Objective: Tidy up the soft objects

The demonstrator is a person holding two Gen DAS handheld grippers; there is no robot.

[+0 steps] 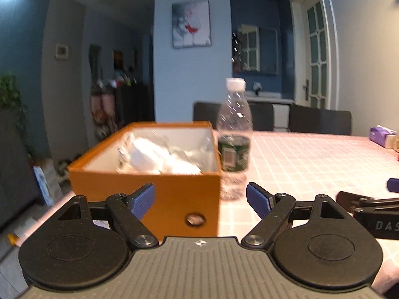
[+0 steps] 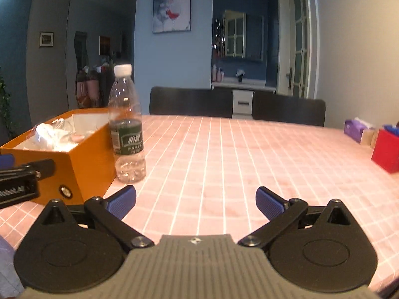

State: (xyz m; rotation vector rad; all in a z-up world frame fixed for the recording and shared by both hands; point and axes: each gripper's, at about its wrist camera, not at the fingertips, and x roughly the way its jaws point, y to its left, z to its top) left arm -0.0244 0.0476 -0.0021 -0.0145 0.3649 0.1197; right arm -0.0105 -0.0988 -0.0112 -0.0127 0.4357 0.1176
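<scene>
Water bottle [image 2: 128,124], purple tissue pack [image 2: 356,129], red box [image 2: 385,152].

Matt orange cardboard box [image 1: 159,189] holds crinkled glossy plastic wrap [image 1: 162,157]; clear plastic bottle [image 2: 127,124]; checked pink cloth on the surface [image 2: 237,162].

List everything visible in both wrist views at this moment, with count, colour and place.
box: one, orange, open top, on the table's left side
soft items: several, white, some in clear wrap, inside the box; exact count unclear
water bottle: one, clear with white cap and green label, upright beside the box's right wall
table: one, pink checked cloth
chairs: two, black, at the far edge
tissue pack: one, purple, far right
red box: one, right edge
picture: one, on the blue wall
left gripper: open, nothing between its jaws, facing the box
right gripper: open, nothing between its jaws, over bare cloth
</scene>
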